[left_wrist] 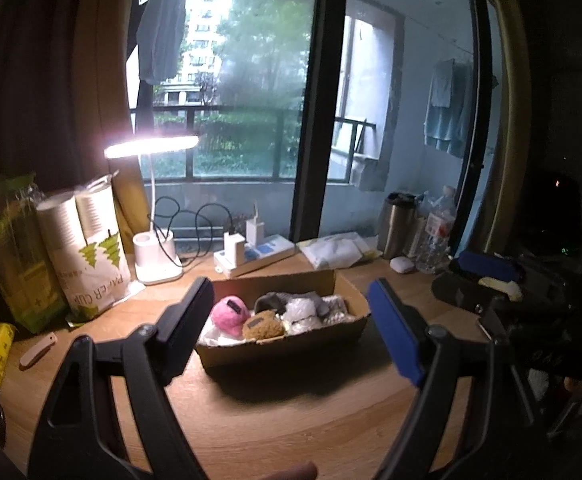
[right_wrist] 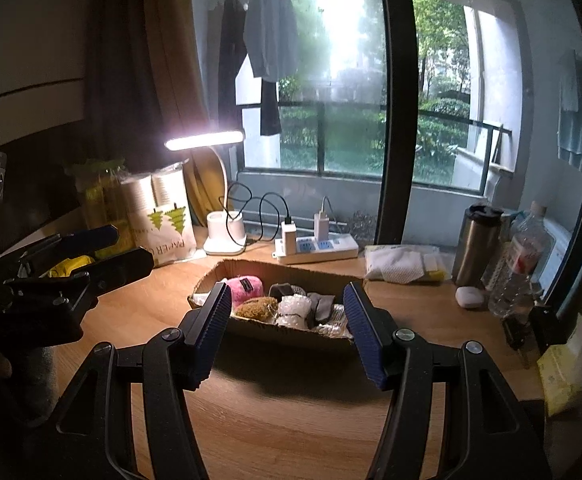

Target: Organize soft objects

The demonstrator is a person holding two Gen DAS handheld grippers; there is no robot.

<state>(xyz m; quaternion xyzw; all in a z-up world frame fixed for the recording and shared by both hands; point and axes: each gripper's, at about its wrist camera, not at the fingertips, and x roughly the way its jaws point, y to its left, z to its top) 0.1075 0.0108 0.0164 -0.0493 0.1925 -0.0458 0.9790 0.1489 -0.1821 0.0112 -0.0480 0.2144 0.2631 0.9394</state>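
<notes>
At the centre of both wrist views sits a shallow cardboard box [left_wrist: 291,344] on the wooden desk [left_wrist: 291,420], its long axis running left to right across the frame. It holds the soft objects packed side by side: a pink plush [left_wrist: 229,314], a brown plush [left_wrist: 263,326], a white bubble-wrap bundle [left_wrist: 301,312] and grey knitted pieces [left_wrist: 279,300].

Both grippers hang short of the box, pointing at it from the near side. The left gripper [left_wrist: 291,332] has its jaws spread wide with nothing between them; the right gripper [right_wrist: 287,332] also stands open and empty, a little narrower. Neither touches the box, and judging by the views neither is clearly nearer. The box looks full, so the sorting seems close to done.

Behind the box, toward the upper half of the frame, stand a lit desk lamp [left_wrist: 151,146], a power strip [left_wrist: 255,254], a paper-cup pack [left_wrist: 91,248], a steel flask [right_wrist: 477,246] and a water bottle [right_wrist: 519,264], before a large window.
</notes>
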